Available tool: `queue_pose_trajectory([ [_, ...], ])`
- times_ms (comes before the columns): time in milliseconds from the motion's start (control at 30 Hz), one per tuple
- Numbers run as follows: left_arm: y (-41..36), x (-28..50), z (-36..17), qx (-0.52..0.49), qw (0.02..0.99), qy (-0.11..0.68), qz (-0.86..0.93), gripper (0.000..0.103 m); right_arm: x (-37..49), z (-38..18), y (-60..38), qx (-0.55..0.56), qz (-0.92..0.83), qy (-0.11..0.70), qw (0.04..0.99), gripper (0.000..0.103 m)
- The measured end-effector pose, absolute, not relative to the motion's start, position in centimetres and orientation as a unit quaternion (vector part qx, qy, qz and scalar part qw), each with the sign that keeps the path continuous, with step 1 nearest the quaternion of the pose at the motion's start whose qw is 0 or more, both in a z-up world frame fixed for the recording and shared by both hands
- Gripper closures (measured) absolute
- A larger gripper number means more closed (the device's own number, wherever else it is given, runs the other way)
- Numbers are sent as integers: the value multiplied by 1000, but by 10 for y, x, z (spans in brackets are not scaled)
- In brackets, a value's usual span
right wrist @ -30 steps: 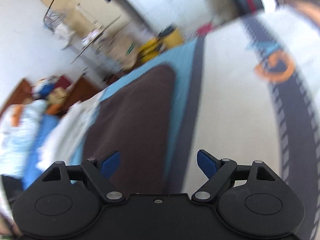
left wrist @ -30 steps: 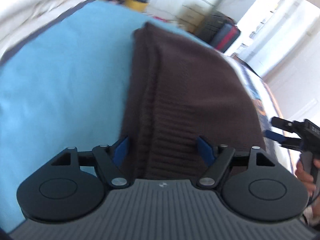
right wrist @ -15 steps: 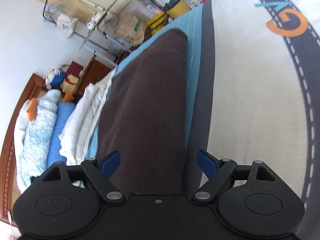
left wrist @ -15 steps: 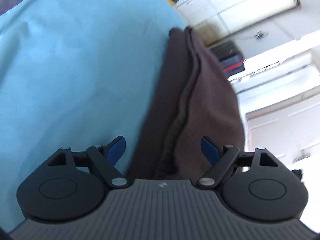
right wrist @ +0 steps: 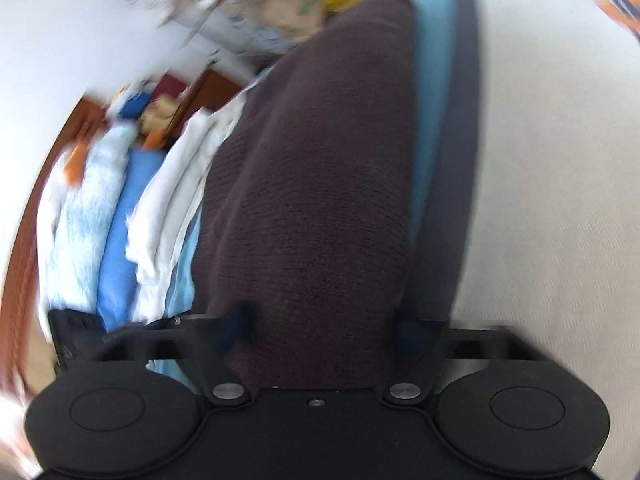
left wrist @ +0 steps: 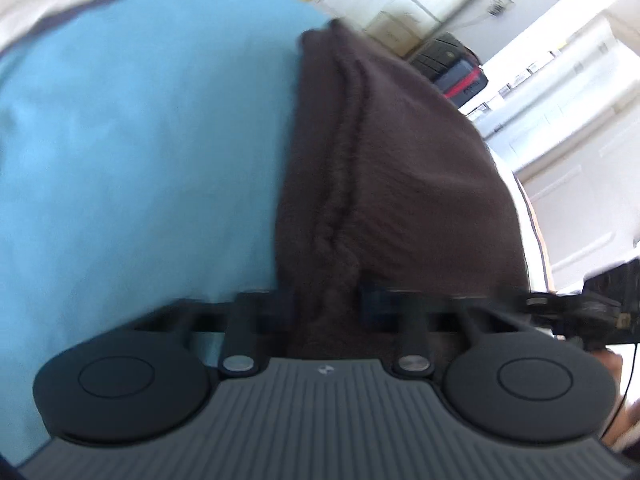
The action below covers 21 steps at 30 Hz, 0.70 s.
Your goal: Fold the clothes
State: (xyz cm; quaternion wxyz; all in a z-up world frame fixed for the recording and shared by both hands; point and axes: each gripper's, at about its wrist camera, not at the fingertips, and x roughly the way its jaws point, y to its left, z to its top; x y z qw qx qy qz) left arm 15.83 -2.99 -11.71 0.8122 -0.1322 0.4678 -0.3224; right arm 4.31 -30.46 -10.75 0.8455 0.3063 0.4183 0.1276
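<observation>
Brown knit fills the middle of both views: a folded brown sweater (left wrist: 400, 168) lies lengthwise on a light blue sheet (left wrist: 140, 140) spread over the bed. In the left wrist view its stacked edges run as a ridge from the upper middle of the frame down into the left claw (left wrist: 326, 312), whose jaws have just been closing and now pinch that bunched ridge between the blue pads. In the right wrist view the sweater (right wrist: 320, 200) runs from the top centre down into the right claw (right wrist: 324, 332); its jaws have also just been closing, and the pads sit against both sides of the thick fold, gripping it.

Only the right wrist view shows the pile of white clothes (right wrist: 176, 208) at the left of the frame, the cream bedcover (right wrist: 560, 200) at the right, and a dark band (right wrist: 452, 200) between sheet and cover. Only the left wrist view shows white cupboards (left wrist: 560, 60) at the upper right and a dark suitcase (left wrist: 460, 76) beyond the sweater's far end. No container is clear in either view
</observation>
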Motion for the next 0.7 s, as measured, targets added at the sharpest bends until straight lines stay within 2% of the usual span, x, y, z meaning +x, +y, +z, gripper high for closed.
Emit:
queue_pose_trajectory([
  [33,-33,156,-109,-112,825,453,-319,79,43,-105,-300,288,134,415,853,54],
  [133,-26,150,-89,-112,844,423,-309,79,34,-92,-301,342,156,393,839,65],
  [267,8,148,-67,-139,857,404,-287,79,15,-62,-276,349,245,354,832,66],
  [367,34,149,-67,-122,855,431,-262,79,15,-54,-233,219,289,392,845,66],
  [433,39,151,-81,-113,846,459,-246,78,24,-69,-215,188,278,453,826,56],
  [500,43,154,-96,-110,837,481,-235,76,30,-84,-211,186,258,505,802,54],
  [600,48,156,-92,-112,840,479,-230,69,29,-78,-226,214,243,494,807,40],
  [667,52,157,-88,-104,849,473,-212,69,26,-70,-247,243,223,467,821,33],
  [700,54,158,-86,-99,854,471,-197,70,25,-68,-258,262,211,453,826,26],
])
